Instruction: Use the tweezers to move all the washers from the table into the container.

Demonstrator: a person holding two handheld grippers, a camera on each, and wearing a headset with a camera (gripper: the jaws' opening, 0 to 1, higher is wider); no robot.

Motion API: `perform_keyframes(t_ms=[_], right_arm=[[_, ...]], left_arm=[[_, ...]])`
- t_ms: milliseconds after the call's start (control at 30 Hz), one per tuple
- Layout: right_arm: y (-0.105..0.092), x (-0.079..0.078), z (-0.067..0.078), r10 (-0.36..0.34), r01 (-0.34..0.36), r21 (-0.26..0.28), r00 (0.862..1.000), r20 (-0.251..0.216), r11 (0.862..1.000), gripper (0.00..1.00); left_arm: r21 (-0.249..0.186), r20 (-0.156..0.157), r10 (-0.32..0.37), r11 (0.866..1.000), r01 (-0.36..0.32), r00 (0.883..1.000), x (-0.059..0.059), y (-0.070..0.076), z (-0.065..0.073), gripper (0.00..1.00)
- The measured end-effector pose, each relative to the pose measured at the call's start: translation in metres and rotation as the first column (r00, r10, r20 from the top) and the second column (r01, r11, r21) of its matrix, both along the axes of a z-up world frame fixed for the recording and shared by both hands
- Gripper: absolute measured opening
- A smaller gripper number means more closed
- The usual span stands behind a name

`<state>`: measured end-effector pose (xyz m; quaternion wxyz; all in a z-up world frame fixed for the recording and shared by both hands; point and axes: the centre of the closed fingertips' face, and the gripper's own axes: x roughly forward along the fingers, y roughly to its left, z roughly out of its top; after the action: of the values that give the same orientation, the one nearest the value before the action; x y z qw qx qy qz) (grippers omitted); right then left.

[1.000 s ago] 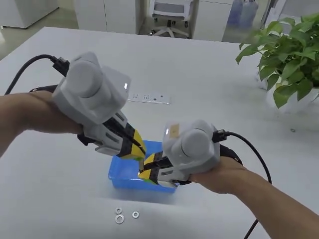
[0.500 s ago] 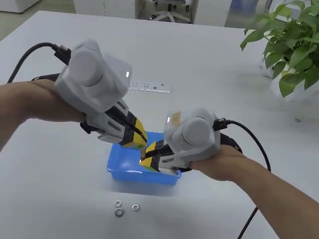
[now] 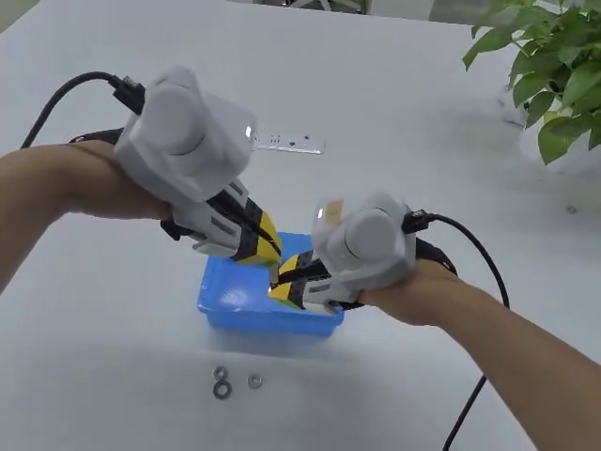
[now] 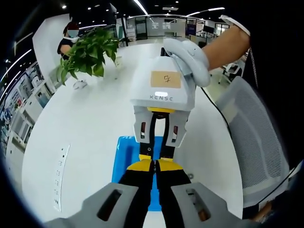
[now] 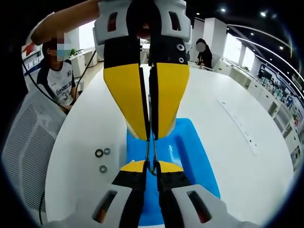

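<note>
Washers, three small round silver metal rings [image 3: 230,381], lie on the white surface [image 3: 423,132] close in front of the near wall of the blue rectangular plastic container [image 3: 225,315], apart from it. Two of them sit just beside each other and the third is a little to one side. In the right gripper view the same three [image 5: 102,158] lie on the surface beside the container's long edge [image 5: 190,147].

Both pairs of tongs are over the container, tips pointing at each other and nearly meeting. The left tongs [image 3: 268,254] come down from the person's left at a slant. Their yellow pads [image 5: 126,95] are pressed almost together, clamped on the thin silver metal tweezers [image 5: 150,149], which run down the narrow slit between them. The right tongs [image 3: 282,287] come in low from the other side. In their own view these tongs [image 5: 151,167] sit close around the lower end of the tweezers, but I cannot tell whether they are pinching it.

From the left tongs' own view [image 4: 154,165] the right ones [image 4: 154,156] face them head on above the container [image 4: 124,156].

Further back on the surface lies a flat white power strip [image 3: 282,143], and a green leafy plant [image 3: 554,66] stands at the far right
</note>
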<state>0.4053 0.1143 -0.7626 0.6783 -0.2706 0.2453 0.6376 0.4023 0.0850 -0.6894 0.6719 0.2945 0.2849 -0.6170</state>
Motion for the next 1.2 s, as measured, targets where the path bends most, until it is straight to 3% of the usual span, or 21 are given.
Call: perform_keyframes(t_ms=[300, 533, 1200], right_arm=[[-0.003, 0.009, -0.015, -0.01, 0.009, -0.02, 1.0, -0.016, 1.0, 0.1], [-0.006, 0.009, -0.024, -0.006, 0.005, -0.037, 1.0, -0.03, 0.999, 0.1], [-0.009, 0.008, -0.025, 0.001, -0.002, -0.051, 1.0, -0.024, 0.999, 0.1]], left_arm=[[-0.005, -0.012, 0.009, 1.0, -0.009, 1.0, 0.01, -0.002, -0.014, 0.06], [-0.008, -0.022, 0.013, 1.0, -0.013, 1.0, 0.01, -0.003, -0.023, 0.06], [-0.004, -0.011, 0.008, 1.0, -0.008, 1.0, 0.008, -0.004, -0.023, 0.06]])
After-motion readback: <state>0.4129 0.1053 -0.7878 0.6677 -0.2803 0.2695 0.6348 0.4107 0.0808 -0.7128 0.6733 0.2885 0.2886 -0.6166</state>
